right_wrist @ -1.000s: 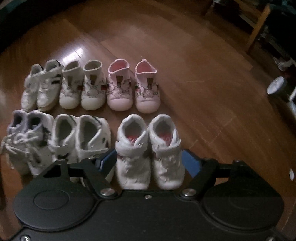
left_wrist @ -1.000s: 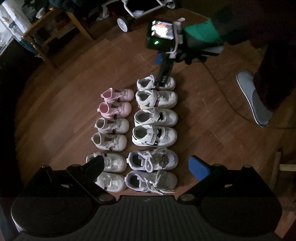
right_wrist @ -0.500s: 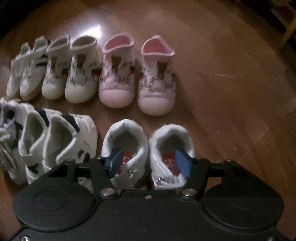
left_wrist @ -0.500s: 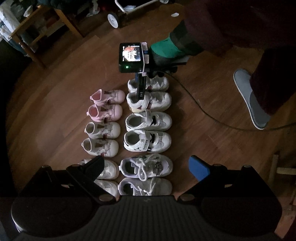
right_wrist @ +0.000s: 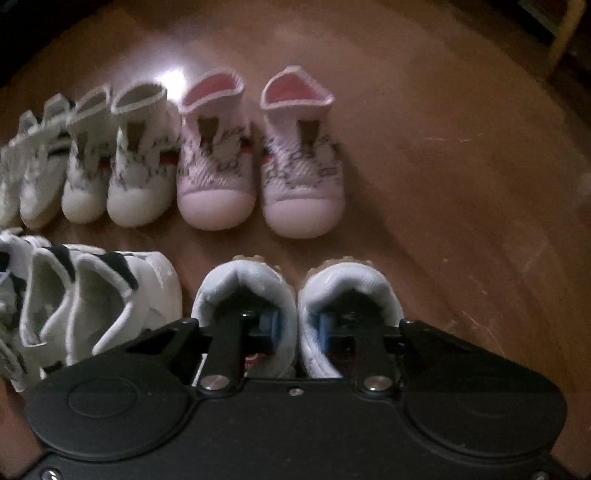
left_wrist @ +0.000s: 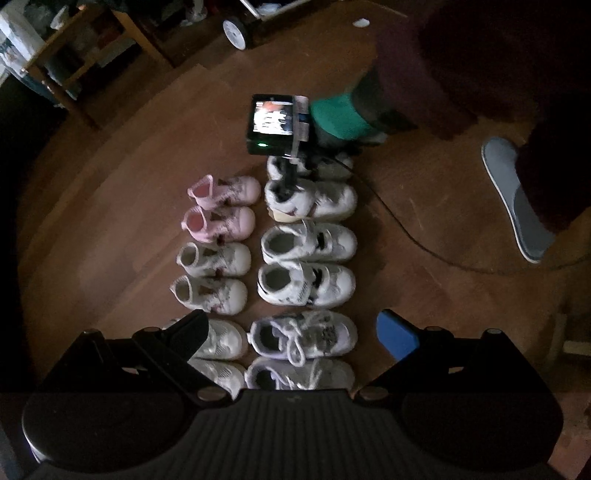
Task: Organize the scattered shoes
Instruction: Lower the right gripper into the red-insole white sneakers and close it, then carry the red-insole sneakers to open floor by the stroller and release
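Small shoes stand in two rows on the wooden floor (left_wrist: 110, 184). My right gripper (right_wrist: 297, 328) has one finger in each opening of the end white pair (right_wrist: 347, 288). Its jaws are closing, and the blue pads (right_wrist: 271, 326) pinch the two adjoining collars together. The left wrist view shows that gripper (left_wrist: 290, 177), held by a green-gloved hand (left_wrist: 340, 118), reaching down into the far white pair (left_wrist: 325, 199). A pink pair (right_wrist: 258, 166) stands just beyond it. My left gripper (left_wrist: 295, 332) hangs open above the near laced sneakers (left_wrist: 303, 336), holding nothing.
A grey slipper (left_wrist: 517, 199) lies on the floor at the right beside a person's dark leg. A cable (left_wrist: 406, 232) trails from the right gripper across the floor. A wooden shelf (left_wrist: 74, 55) and a wheel (left_wrist: 234, 33) stand at the far side.
My right gripper has sunk into the openings of the white pair, and its jaws have drawn together on the inner collars. The left gripper stays open.
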Demonstrator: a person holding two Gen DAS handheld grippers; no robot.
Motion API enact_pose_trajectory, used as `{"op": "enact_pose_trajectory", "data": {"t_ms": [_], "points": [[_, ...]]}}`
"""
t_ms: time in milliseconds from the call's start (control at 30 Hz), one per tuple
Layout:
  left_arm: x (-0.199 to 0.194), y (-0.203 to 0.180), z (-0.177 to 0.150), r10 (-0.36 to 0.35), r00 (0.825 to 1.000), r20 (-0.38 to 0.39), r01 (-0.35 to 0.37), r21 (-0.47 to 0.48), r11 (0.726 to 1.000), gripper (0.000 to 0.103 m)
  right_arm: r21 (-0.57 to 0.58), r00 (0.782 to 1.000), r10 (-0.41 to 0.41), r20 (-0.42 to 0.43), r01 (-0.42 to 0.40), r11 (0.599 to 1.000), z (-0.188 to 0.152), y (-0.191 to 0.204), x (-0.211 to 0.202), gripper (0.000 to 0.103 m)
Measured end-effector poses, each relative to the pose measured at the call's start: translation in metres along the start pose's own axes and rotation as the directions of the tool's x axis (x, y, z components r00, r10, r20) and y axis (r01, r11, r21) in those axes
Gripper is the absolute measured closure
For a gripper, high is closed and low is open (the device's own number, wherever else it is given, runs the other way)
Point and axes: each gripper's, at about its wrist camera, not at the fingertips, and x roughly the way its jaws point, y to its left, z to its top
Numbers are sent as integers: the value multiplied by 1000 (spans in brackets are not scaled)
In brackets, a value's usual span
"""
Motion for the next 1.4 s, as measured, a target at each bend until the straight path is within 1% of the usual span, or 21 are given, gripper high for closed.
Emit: {"op": "enact_pose_trajectory", "data": {"t_ms": [67,167,233,300,367,433,500,533,600,633,700,767,833,933,967,1033,1133,1167,1267,1333,1400], "points": [[-2,-1,6,18,1000,9,-18,8,1000,5,119,997,1,77,-10,993,-17,-15,-32,86],[-3,-4,14,31,999,18,-32,23,999,5,214,991,-17,130,-11,977,-34,-34,-69,86],[-3,-7,20,35,999,25,-36,35,999,5,249,989,-28,146,-9,969,-41,-44,-84,86],[-3,-11,28,38,999,33,-40,52,998,5,300,986,-64,152,16,954,-51,-71,-114,86],[-2,-14,33,40,998,39,-42,64,997,5,324,984,-106,146,54,945,-62,-95,-141,86],[0,-16,37,40,998,41,-43,73,996,5,338,982,-130,138,77,938,-67,-112,-156,86],[3,-17,38,38,999,36,-41,76,996,5,360,978,-176,116,123,925,-81,-148,-181,86],[4,-18,38,37,999,32,-39,77,996,5,369,977,-186,108,134,920,-86,-160,-178,86],[9,-18,36,37,999,15,-38,79,996,5,434,973,-217,77,163,886,-100,-207,-193,86],[11,-18,35,36,999,5,-37,78,996,5,445,972,-222,72,167,880,-100,-221,-188,86],[18,-18,33,35,999,-18,-33,82,996,5,493,968,-250,37,200,847,-115,-264,-203,86],[23,-17,32,33,999,-36,-30,88,996,5,512,962,-274,3,234,826,-132,-295,-208,86],[30,-16,31,28,998,-59,-22,92,996,5,512,955,-295,-31,269,816,-142,-324,-206,86],[36,-15,33,30,997,-77,-23,89,996,5,502,947,-311,-83,309,808,-160,-350,-198,86],[37,-16,34,28,997,-79,-21,89,996,5,508,942,-313,-118,328,797,-174,-366,-188,86],[38,-19,36,22,996,-82,-14,90,996,5,532,942,-308,-134,330,779,-186,-380,-176,86],[38,-28,41,-29,996,-79,36,94,995,5,589,946,-280,-162,320,742,-216,-401,-146,86],[38,-31,42,-46,996,-79,53,95,994,5,609,949,-258,-179,313,729,-230,-410,-128,86],[43,-35,49,-111,991,-78,116,72,991,5,606,950,-248,-190,313,732,-240,-418,-97,86],[49,-35,54,-126,989,-83,131,61,989,5,621,954,-241,-180,300,724,-247,-420,-84,86],[55,-36,58,-122,988,-90,128,65,990,5,650,959,-231,-165,282,706,-247,-428,-69,86]]}}
